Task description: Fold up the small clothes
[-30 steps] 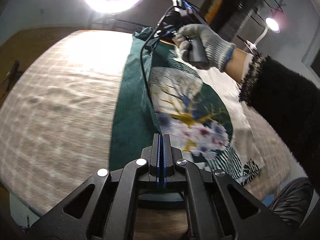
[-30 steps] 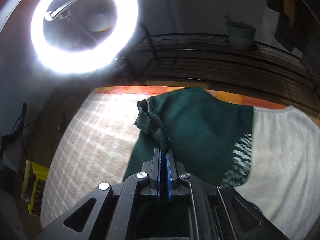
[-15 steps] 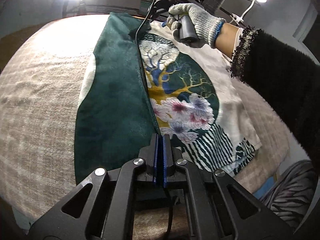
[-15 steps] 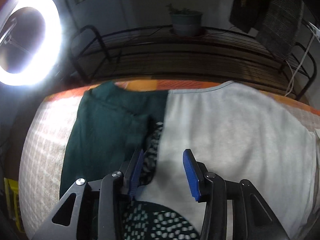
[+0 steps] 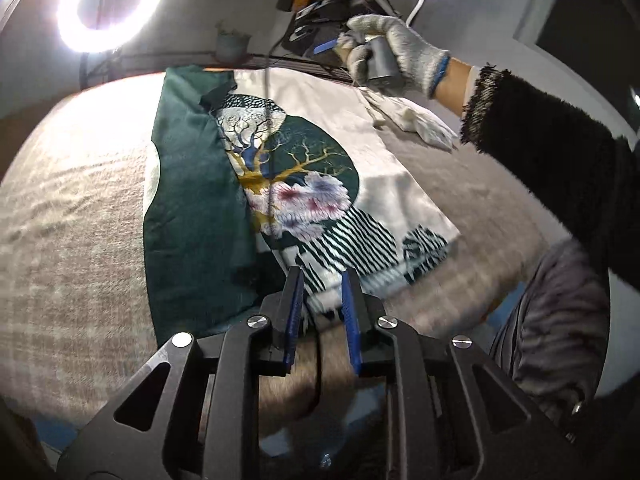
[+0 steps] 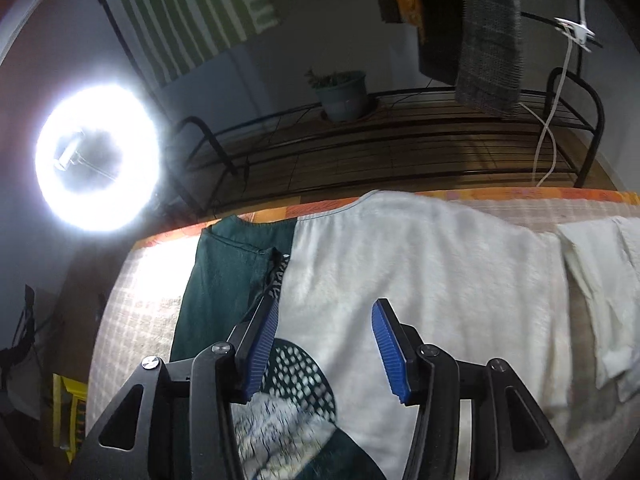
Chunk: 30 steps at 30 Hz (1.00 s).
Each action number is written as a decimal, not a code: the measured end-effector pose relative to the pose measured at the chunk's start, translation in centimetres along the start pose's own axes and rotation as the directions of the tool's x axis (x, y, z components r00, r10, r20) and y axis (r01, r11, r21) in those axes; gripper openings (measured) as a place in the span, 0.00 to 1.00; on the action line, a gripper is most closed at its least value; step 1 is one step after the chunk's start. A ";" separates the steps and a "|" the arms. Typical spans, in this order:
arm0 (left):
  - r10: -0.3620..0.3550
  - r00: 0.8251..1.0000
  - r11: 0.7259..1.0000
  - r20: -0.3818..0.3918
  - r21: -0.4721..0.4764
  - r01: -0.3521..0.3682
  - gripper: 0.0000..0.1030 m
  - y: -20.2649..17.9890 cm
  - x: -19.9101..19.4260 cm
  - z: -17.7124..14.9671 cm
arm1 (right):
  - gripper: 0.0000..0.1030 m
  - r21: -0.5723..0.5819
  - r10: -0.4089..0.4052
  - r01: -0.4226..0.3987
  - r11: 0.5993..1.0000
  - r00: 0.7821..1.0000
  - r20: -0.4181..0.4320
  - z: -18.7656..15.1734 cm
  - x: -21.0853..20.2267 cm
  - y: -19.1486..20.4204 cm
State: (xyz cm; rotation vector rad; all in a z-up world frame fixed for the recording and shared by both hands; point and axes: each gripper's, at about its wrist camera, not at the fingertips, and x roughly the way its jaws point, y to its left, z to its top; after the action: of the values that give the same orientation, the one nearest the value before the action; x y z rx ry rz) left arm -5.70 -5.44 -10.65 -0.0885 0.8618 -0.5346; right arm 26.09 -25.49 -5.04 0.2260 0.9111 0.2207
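Where ring light (image 6: 98, 160) glares, shirt (image 5: 304, 184) lies on beige blanket (image 5: 72, 240)

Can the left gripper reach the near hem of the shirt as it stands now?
Probably yes. The left gripper, jaws just opened with nothing pinched, hangs right over the shirt hem, and nothing lies between them.

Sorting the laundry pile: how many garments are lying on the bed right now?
2: the green-and-white printed shirt spread mid-bed, and a crumpled white garment beyond it to the right. More may lie out of frame.
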 end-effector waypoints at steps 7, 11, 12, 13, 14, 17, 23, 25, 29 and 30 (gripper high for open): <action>0.054 0.998 0.999 0.019 -0.008 -0.054 0.18 -0.2 -1.4 -1.2 | 0.50 0.012 0.024 -0.025 1.000 0.997 0.079 -3.2 -7.6 -3.9; 0.082 0.995 0.996 0.063 -0.024 -0.081 0.18 -0.3 -1.2 -0.4 | 0.50 0.043 0.066 -0.071 0.997 0.992 0.108 -5.4 -11.3 -6.6; 0.090 0.993 0.996 0.075 -0.024 -0.088 0.18 -0.6 -0.8 0.0 | 0.50 0.044 0.082 -0.088 0.995 0.989 0.120 -6.3 -12.4 -7.4; 0.095 0.992 0.995 0.082 -0.019 -0.094 0.18 -0.9 -0.4 0.4 | 0.51 0.045 0.093 -0.099 0.994 0.988 0.124 -6.9 -13.0 -8.0; 0.098 0.992 0.995 0.085 -0.015 -0.097 0.18 -1.1 0.0 0.6 | 0.53 0.047 0.104 -0.111 0.993 0.987 0.124 -7.5 -13.6 -8.7; 0.091 0.992 0.996 0.088 0.014 -0.093 0.18 -2.8 2.0 1.7 | 0.55 0.050 0.114 -0.121 0.991 0.985 0.126 -9.5 -15.3 -11.0; 0.024 0.999 0.996 0.036 0.090 -0.027 0.18 -7.7 7.4 2.8 | 0.55 0.113 0.107 -0.123 0.986 0.985 0.138 -12.7 -17.2 -17.0; -0.007 1.000 0.994 0.007 0.106 0.006 0.18 -9.5 9.5 2.9 | 0.55 0.135 0.107 -0.127 0.983 0.983 0.147 -13.4 -17.6 -18.7; -0.063 0.996 0.990 -0.058 0.124 0.070 0.18 -13.0 12.7 2.9 | 0.55 0.178 0.102 -0.125 0.976 0.986 0.133 -14.4 -17.2 -21.5; -0.074 0.995 0.988 -0.070 0.133 0.083 0.19 -13.8 13.3 2.8 | 0.55 0.185 0.102 -0.125 0.975 0.986 0.131 -14.6 -17.1 -21.9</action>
State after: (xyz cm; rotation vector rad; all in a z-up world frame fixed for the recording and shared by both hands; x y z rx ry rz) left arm -2.28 -24.20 -14.12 0.0193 0.8861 -0.6712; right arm 6.31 -49.82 -7.06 0.4669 0.7995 0.2223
